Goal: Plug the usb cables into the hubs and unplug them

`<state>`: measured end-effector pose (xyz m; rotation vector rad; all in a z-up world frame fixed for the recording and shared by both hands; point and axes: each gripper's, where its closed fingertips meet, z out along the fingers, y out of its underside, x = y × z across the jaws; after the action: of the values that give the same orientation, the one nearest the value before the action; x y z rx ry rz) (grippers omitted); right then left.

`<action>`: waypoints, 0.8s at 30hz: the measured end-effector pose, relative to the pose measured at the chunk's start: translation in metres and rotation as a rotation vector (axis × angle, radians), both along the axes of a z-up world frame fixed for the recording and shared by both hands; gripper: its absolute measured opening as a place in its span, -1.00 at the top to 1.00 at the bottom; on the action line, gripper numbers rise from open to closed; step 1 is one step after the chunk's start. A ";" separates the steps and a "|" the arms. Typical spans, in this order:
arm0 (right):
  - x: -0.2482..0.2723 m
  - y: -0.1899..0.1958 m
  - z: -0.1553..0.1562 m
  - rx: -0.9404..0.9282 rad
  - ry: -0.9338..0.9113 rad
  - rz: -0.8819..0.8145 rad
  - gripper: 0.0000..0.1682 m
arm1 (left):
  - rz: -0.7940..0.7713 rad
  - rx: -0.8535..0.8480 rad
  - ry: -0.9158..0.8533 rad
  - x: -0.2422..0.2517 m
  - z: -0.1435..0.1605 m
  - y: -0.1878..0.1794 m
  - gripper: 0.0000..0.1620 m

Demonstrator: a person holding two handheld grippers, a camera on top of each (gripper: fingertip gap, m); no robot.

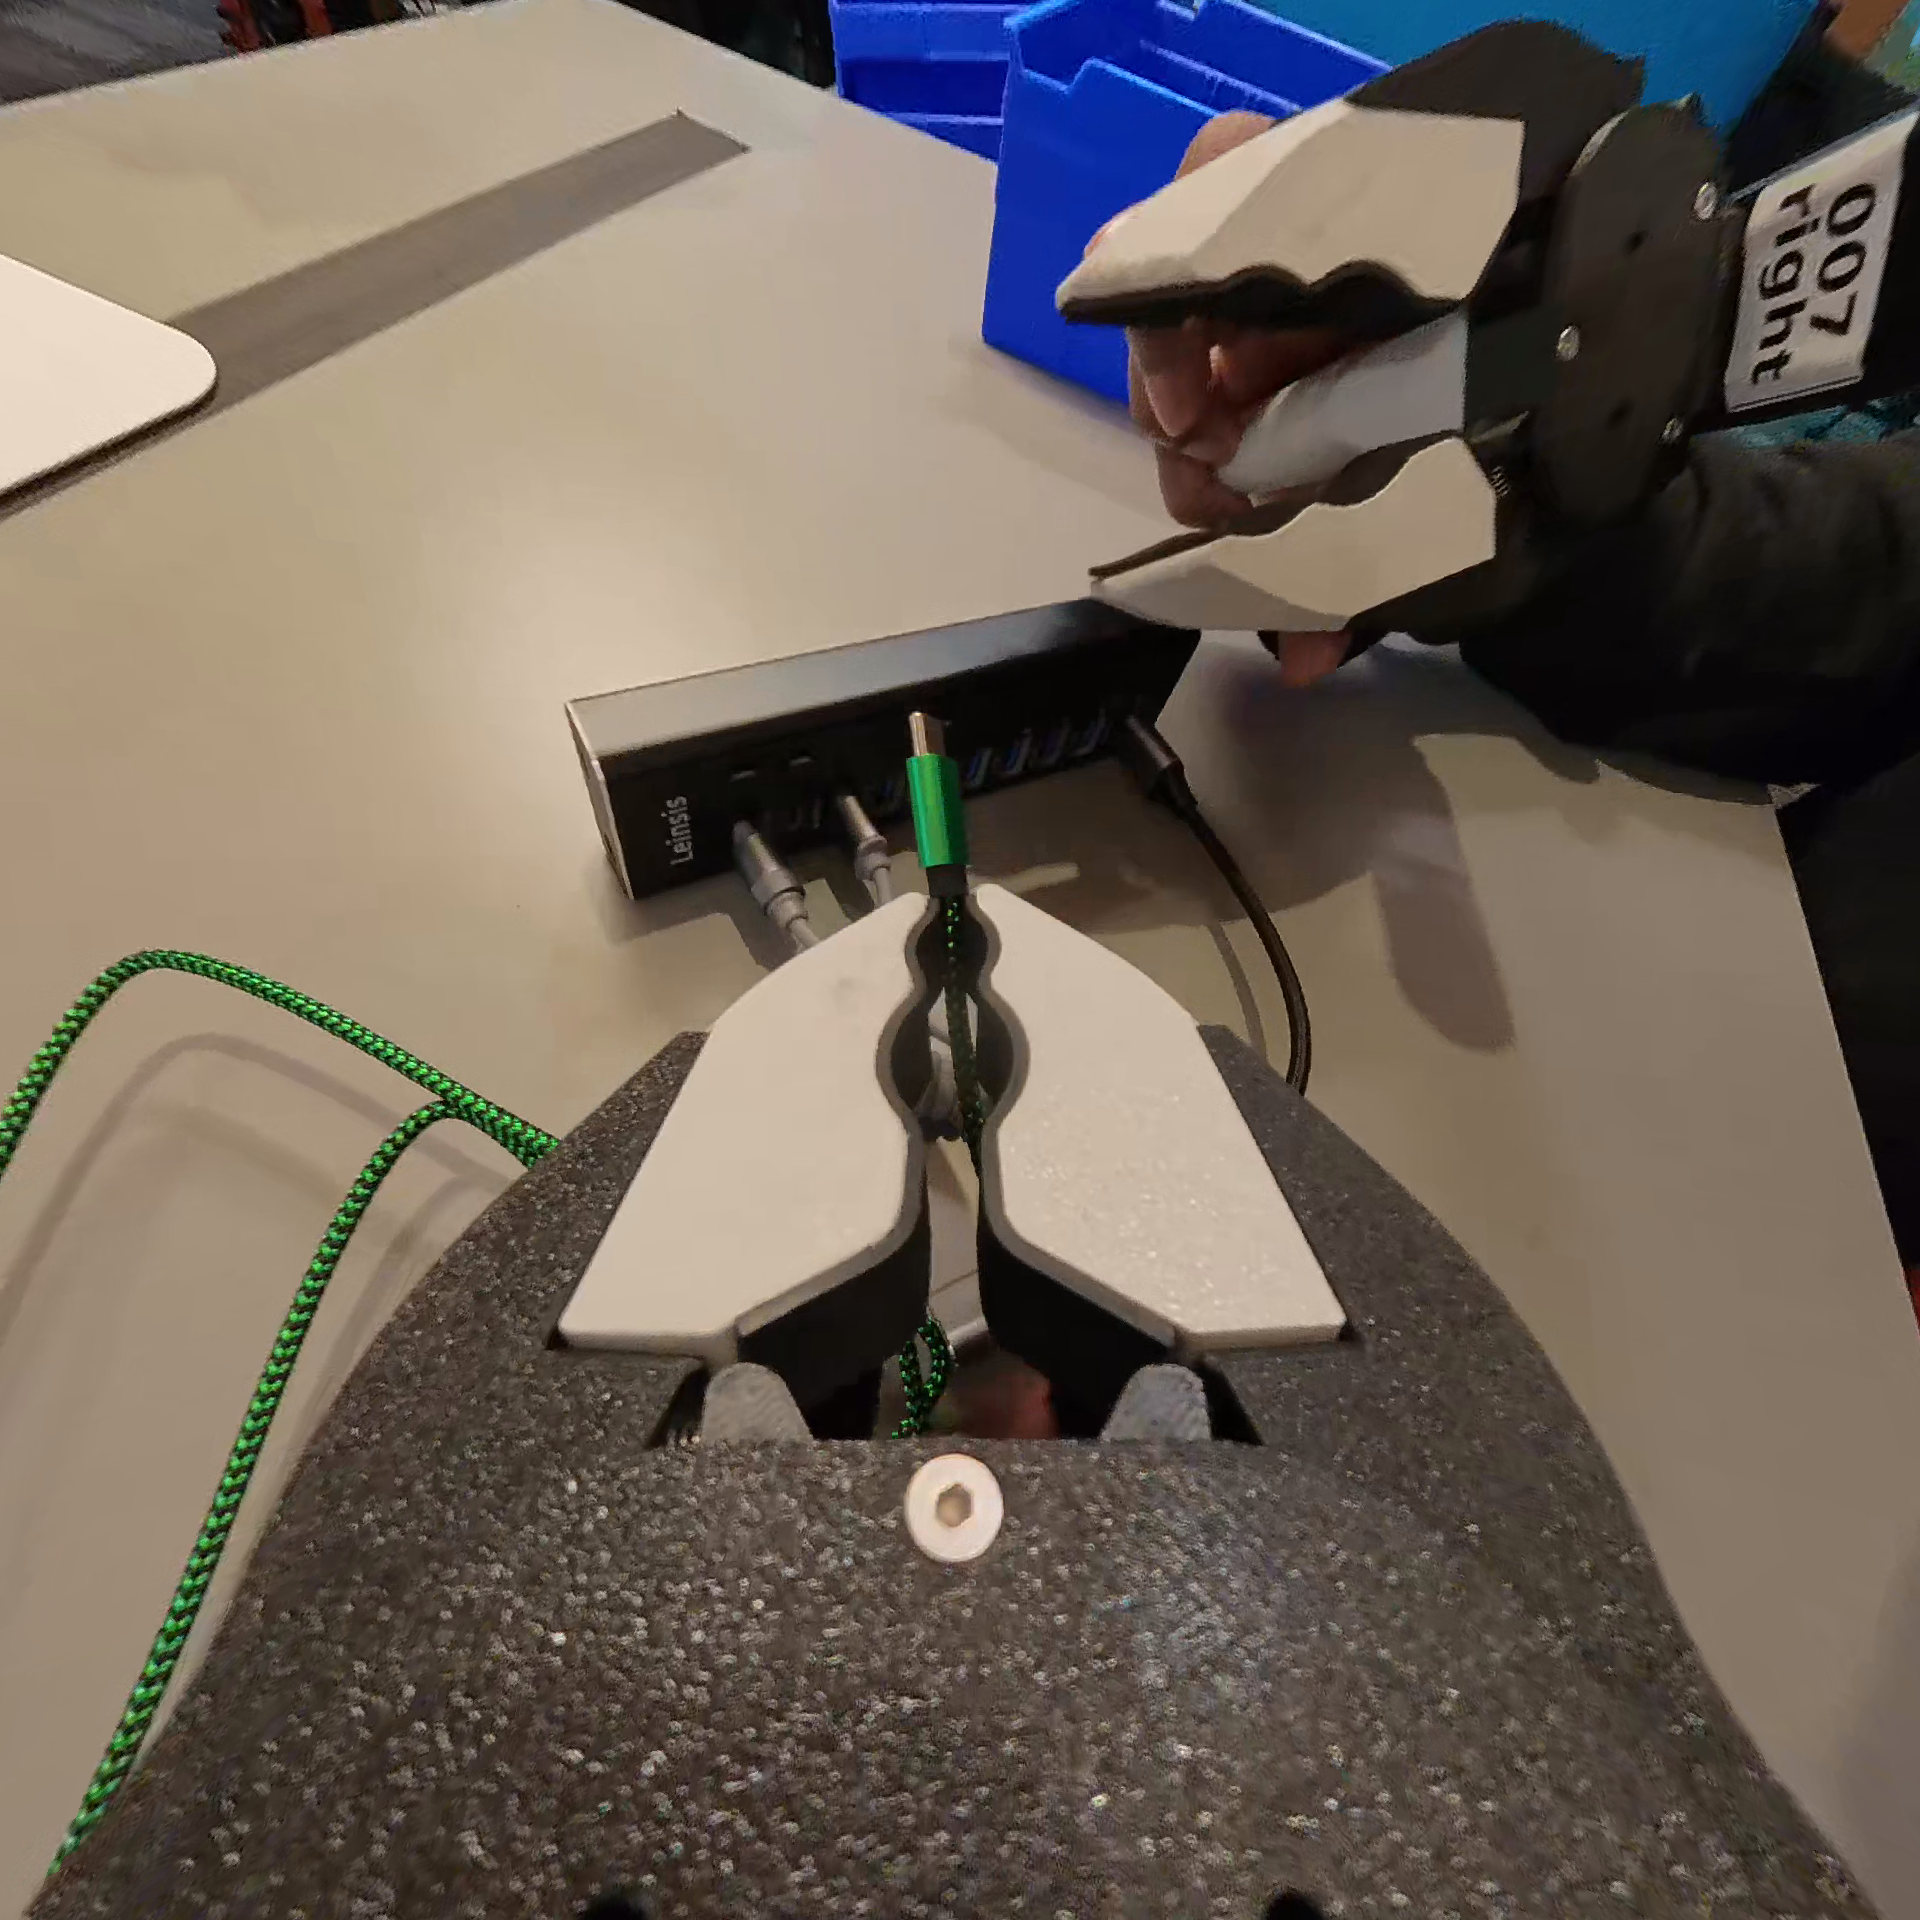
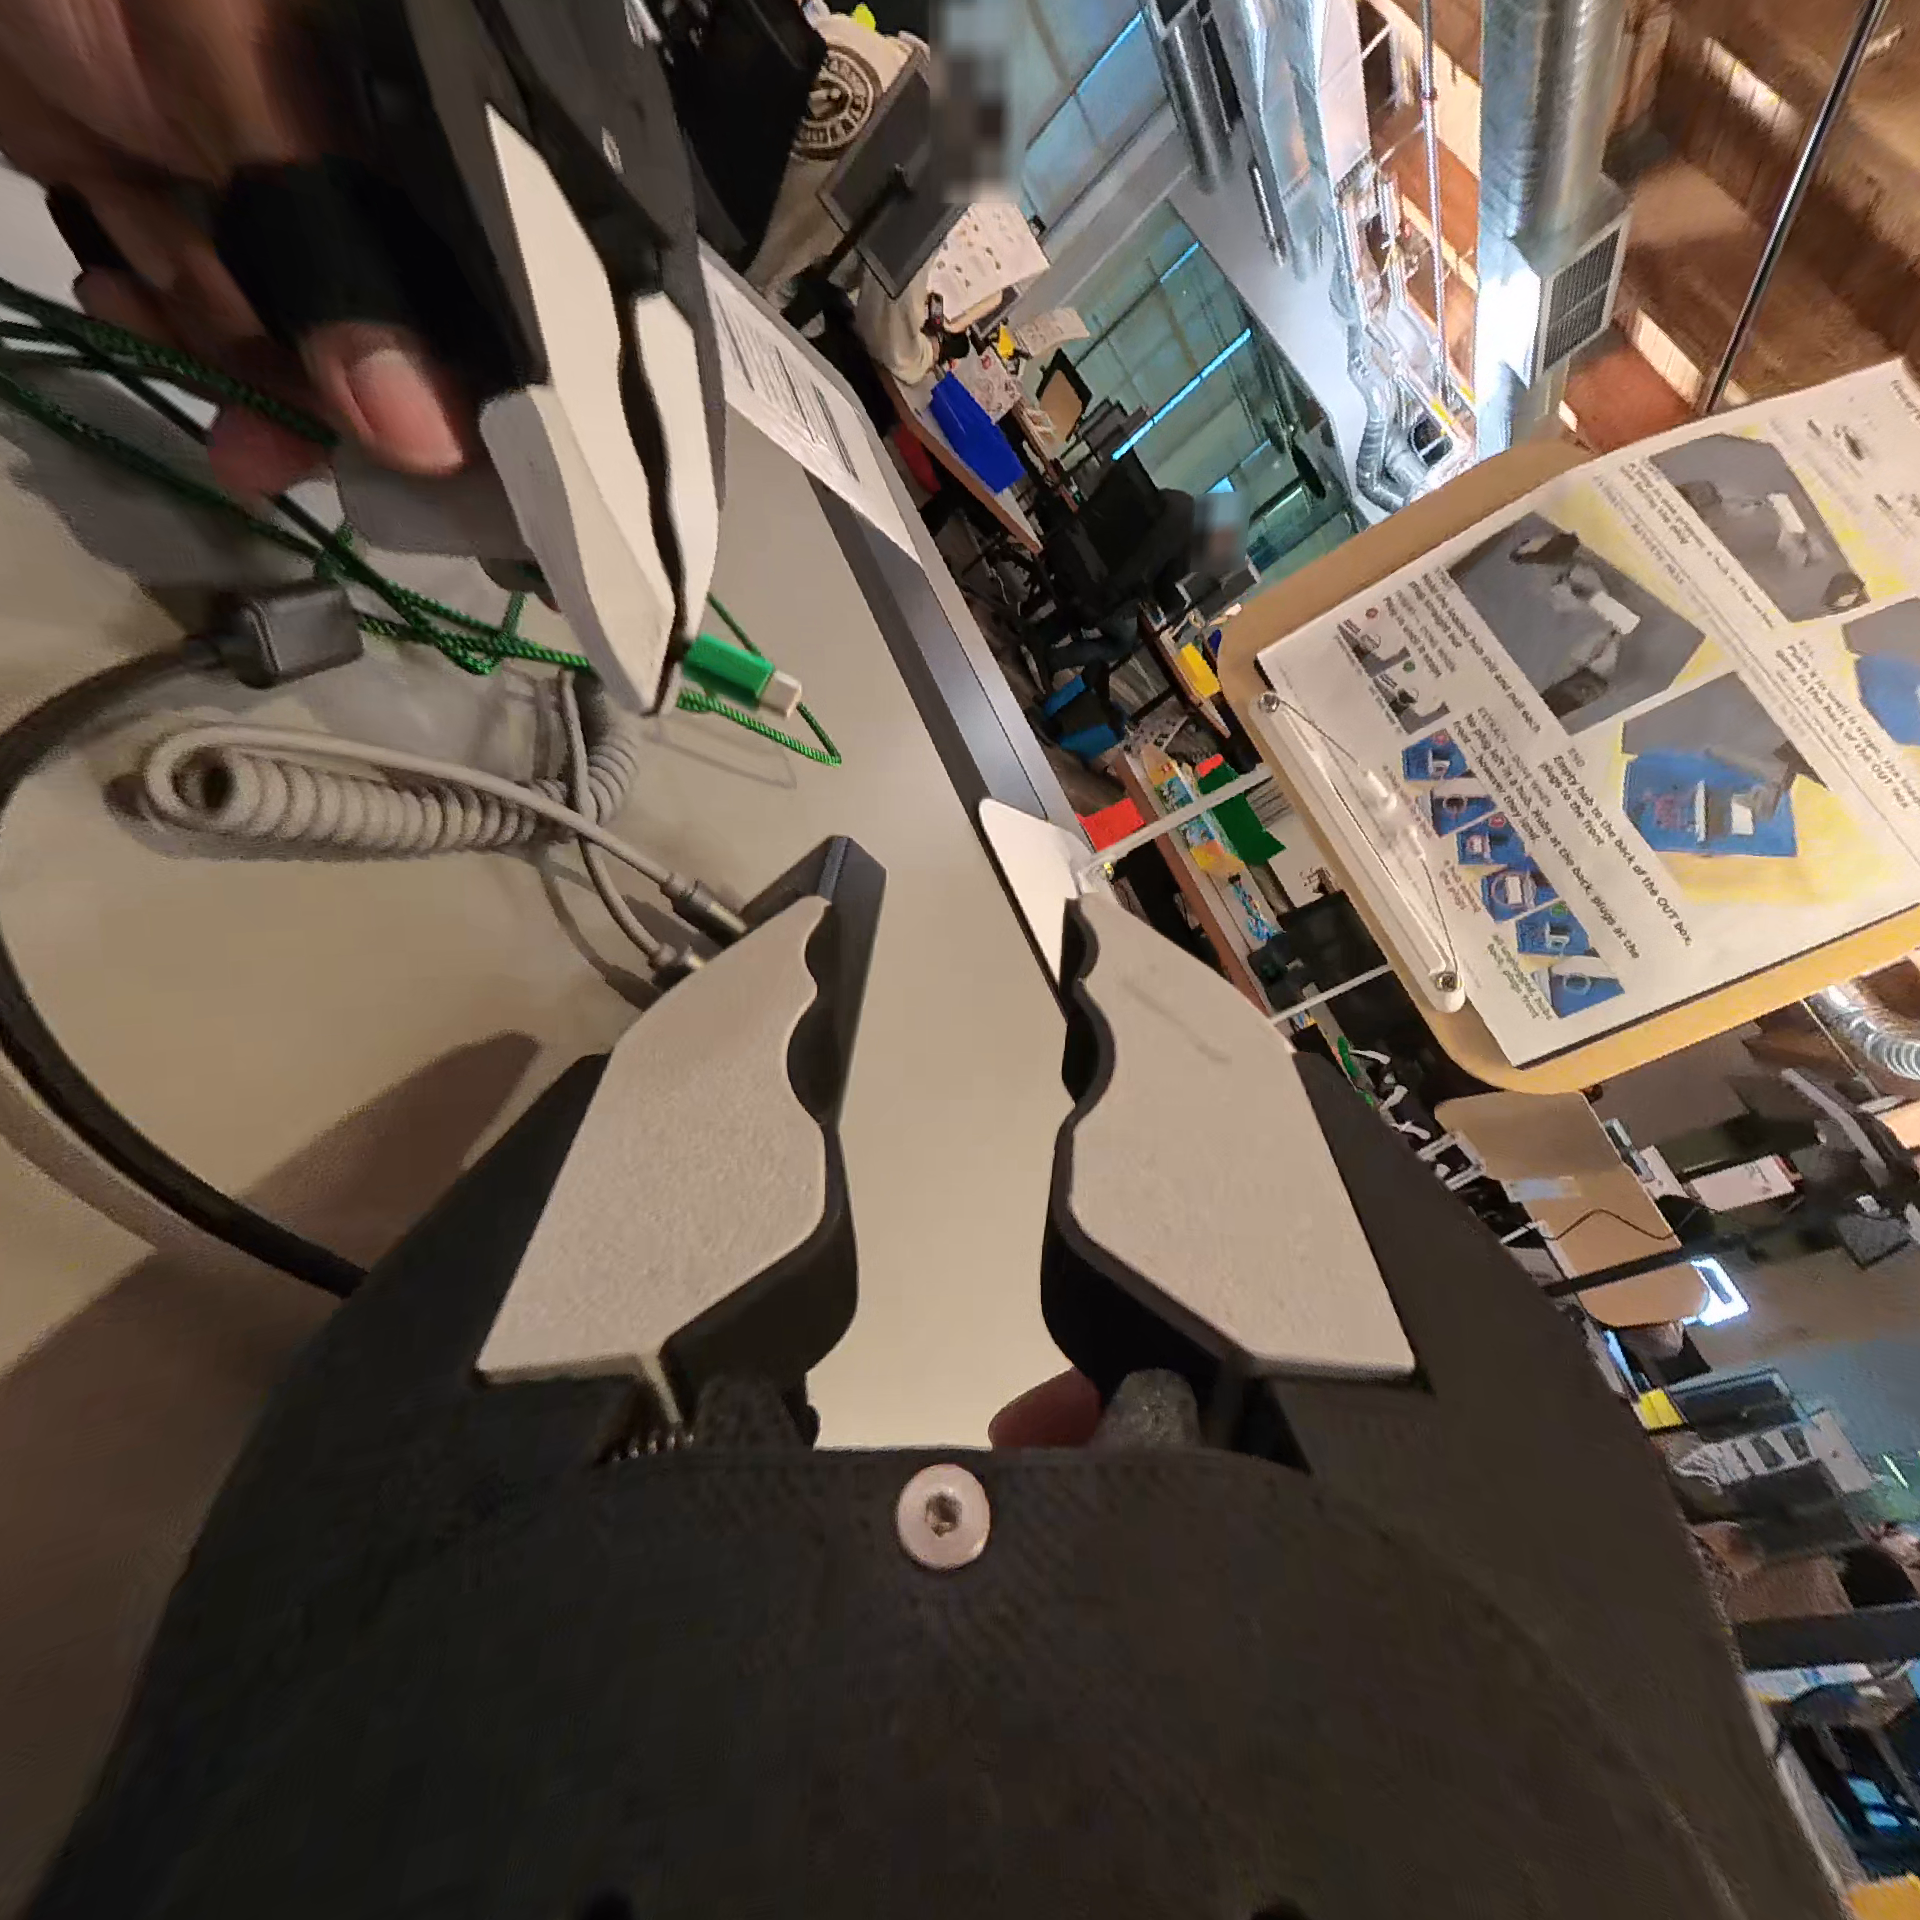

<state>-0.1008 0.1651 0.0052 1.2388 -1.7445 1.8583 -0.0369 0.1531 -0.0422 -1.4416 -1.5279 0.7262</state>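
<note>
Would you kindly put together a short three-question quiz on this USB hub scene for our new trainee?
1. True or false: the left claw is shut on the green braided cable just behind its green plug.
2. Multiple choice: the right claw is A) shut on the black hub, B) open and holding nothing, C) shut on a grey cable.
3. Fill in: the green plug's metal tip is ____ in a port of the hub: in or not yet?

Key
1. True.
2. B.
3. Not yet; the tip shows bare in front of the hub's port face.
</note>
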 end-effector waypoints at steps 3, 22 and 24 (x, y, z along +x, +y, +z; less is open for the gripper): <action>0.003 0.001 0.000 0.021 -0.056 0.025 0.55 | 0.006 0.027 0.000 -0.001 -0.001 0.001 0.97; -0.009 0.003 -0.011 0.206 -0.438 0.057 0.56 | 0.048 0.115 -0.003 0.006 -0.010 -0.011 0.97; -0.005 0.010 -0.005 0.166 -0.404 0.063 0.56 | 0.013 0.120 0.001 0.008 -0.009 -0.005 0.97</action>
<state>-0.1055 0.1751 0.0004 1.0339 -2.1245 2.1554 -0.0288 0.1476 -0.0509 -1.3439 -1.5546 0.6317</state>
